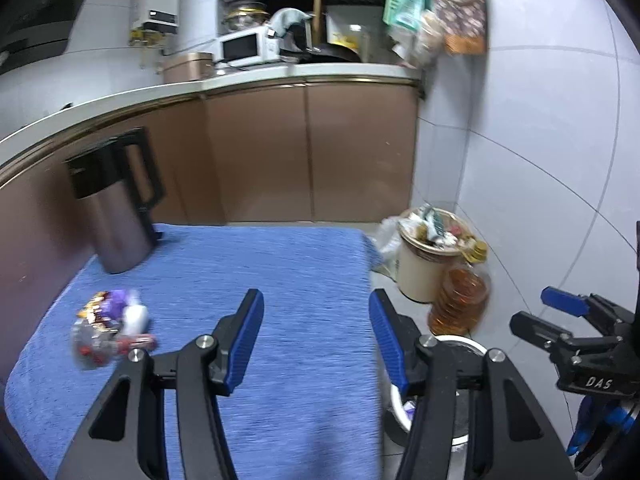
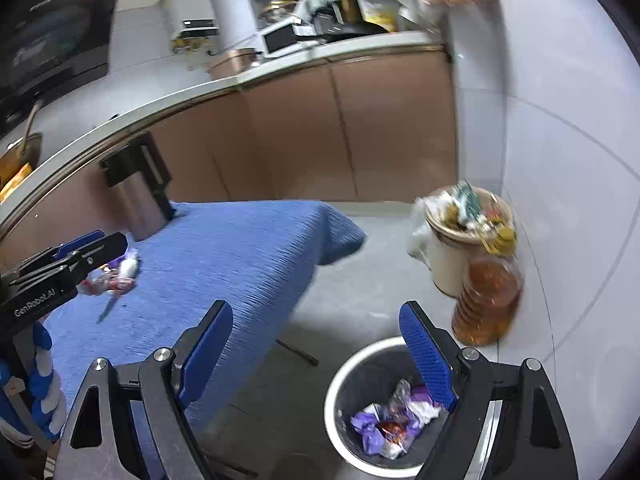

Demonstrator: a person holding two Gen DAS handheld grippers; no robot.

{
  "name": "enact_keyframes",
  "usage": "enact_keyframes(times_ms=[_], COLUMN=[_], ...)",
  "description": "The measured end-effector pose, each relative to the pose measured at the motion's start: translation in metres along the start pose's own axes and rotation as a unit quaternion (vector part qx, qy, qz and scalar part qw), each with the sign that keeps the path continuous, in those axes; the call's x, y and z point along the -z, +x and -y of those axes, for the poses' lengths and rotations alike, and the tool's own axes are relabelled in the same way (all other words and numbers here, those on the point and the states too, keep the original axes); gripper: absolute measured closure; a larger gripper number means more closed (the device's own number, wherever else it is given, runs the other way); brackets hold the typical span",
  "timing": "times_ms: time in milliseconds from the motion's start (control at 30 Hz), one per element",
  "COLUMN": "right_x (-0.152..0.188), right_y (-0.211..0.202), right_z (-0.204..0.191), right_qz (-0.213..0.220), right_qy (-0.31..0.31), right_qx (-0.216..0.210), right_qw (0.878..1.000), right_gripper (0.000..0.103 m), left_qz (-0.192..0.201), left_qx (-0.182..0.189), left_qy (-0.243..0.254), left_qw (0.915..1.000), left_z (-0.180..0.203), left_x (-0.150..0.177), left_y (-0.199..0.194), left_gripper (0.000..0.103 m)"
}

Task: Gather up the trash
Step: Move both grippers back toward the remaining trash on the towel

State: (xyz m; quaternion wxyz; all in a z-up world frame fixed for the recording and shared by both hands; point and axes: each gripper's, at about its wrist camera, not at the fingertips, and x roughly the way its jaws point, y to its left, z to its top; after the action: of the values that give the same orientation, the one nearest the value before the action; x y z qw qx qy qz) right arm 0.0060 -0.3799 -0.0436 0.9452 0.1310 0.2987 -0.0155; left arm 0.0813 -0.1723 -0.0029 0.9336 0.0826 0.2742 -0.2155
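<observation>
A small heap of crumpled wrappers [image 1: 108,328] [image 2: 116,276], purple, white and red, lies on the left part of the blue-clothed table [image 1: 260,272] [image 2: 240,256]. My left gripper [image 1: 316,300] hovers over the cloth to the right of the heap, open and empty; the right wrist view shows it [image 2: 92,244] beside the heap. My right gripper [image 2: 316,312] is open with nothing in it, above the floor and the white-rimmed bin [image 2: 332,392] [image 1: 456,344]. Purple and white wrappers [image 2: 396,420] lie inside the bin. The left wrist view catches the right gripper [image 1: 536,312] at the far right.
A steel kettle with a black handle [image 1: 116,208] [image 2: 140,192] stands at the table's back left. On the floor by the wall are a cream pot full of rubbish [image 1: 428,256] [image 2: 452,256] and an oil bottle [image 1: 460,304] [image 2: 488,300]. Brown counter cabinets [image 1: 304,152] run behind.
</observation>
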Motion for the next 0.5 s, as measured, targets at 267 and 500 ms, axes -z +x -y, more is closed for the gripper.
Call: enact_keyframes(times_ms=[267,500], right_x=[-0.024,-0.041], right_y=[0.003,0.015], right_z=[-0.070,-0.130], right_qz=[0.011,0.013], right_qy=[-0.055,-0.101], right_qx=[-0.030,-0.067], right_qw=[0.998,0.993], right_gripper=[0.019,0.019], left_qz=[0.025,0.036], left_qx=[-0.045,-0.077], left_qy=[-0.038,-0.066], left_qw=[0.9979,0.9942], left_z=[-0.075,-0.131], left_x=[0.005,0.013], left_y=[-0.029,-0.046], left_gripper=[0.041,0.041])
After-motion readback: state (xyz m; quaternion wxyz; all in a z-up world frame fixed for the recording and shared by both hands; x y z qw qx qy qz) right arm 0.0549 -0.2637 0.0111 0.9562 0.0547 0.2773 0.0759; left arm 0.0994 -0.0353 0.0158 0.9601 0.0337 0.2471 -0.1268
